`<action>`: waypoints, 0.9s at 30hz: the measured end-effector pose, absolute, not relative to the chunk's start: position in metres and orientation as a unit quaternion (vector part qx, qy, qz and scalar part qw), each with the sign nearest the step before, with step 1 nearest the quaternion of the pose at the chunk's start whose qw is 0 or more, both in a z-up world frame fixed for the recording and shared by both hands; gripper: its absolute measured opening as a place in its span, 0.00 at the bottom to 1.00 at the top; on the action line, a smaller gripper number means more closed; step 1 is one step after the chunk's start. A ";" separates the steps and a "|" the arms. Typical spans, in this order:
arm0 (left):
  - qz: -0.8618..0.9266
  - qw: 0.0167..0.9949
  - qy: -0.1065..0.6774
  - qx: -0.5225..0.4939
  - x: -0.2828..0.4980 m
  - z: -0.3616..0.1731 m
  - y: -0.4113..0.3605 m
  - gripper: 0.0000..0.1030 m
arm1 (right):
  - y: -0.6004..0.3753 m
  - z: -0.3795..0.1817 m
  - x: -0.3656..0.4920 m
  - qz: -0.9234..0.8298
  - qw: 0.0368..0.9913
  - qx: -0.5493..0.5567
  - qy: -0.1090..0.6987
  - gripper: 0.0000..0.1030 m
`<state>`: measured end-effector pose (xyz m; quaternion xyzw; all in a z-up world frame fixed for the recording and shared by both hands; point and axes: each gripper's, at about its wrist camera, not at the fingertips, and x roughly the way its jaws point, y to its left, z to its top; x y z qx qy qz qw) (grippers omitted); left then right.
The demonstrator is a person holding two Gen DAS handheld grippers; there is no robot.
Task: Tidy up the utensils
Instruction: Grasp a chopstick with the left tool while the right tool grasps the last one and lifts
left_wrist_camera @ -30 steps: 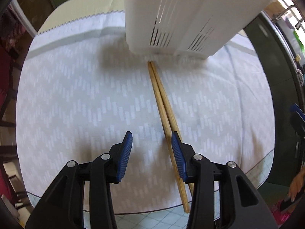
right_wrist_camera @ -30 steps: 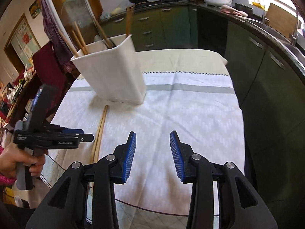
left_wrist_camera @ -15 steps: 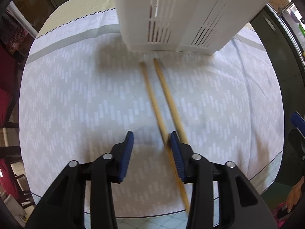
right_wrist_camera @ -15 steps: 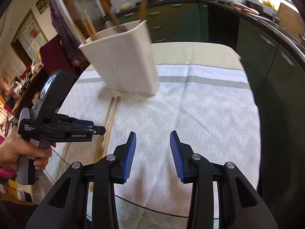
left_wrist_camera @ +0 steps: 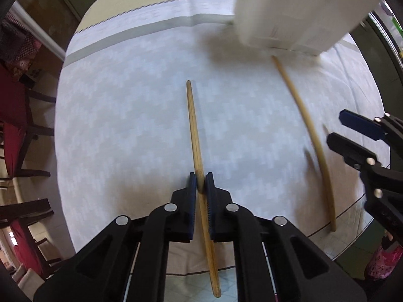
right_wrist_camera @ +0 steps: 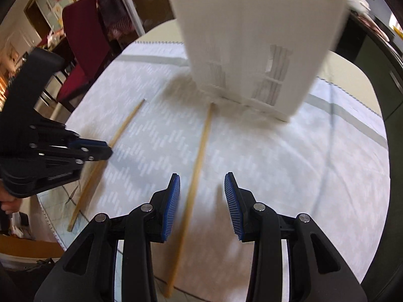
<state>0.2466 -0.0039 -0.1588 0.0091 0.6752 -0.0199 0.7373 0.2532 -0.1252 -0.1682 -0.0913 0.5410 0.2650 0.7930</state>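
One wooden chopstick (left_wrist_camera: 195, 136) runs up the middle of the left wrist view, from the bottom edge to a tip just above centre, and the left claw (left_wrist_camera: 200, 183) is clamped on it, its blue pads having just closed in until they press the stick from both sides. In the right wrist view the same chopstick (right_wrist_camera: 126, 123) slants through the left half of the frame, passing under the left claw (right_wrist_camera: 99, 149) at mid left. The second chopstick (right_wrist_camera: 199, 161) lies flat on the cloth, running from the foot of the white utensil holder (right_wrist_camera: 252, 40) at upper centre down to the bottom of the frame; it passes between the fingers of the right claw (right_wrist_camera: 202, 196), closer to the left pad, and the jaws stand apart without touching it. In the left wrist view this second chopstick (left_wrist_camera: 309, 130) curves down the right side, with the right claw (left_wrist_camera: 352, 130) coming in from the right edge just beside it, and the utensil holder (left_wrist_camera: 297, 12) fills the upper right corner. Everything rests on a surface covered with a pale patterned tablecloth (left_wrist_camera: 126, 125) that has a grey stripe near its far edge. Dark red chairs (right_wrist_camera: 83, 50) stand at the upper left of the right wrist view. Both views are somewhat blurred.
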 end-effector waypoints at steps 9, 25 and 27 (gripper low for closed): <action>-0.017 0.740 0.672 -0.003 0.253 -0.155 0.020 0.10 | -0.094 -0.190 0.262 0.238 0.779 -0.135 0.564 0.36; -0.024 0.750 0.661 -0.002 0.256 -0.156 0.013 0.06 | -0.092 -0.192 0.280 0.247 0.786 -0.099 0.559 0.07; -0.025 0.753 0.658 -0.006 0.261 -0.155 0.018 0.06 | -0.102 -0.185 0.277 0.249 0.793 -0.088 0.549 0.07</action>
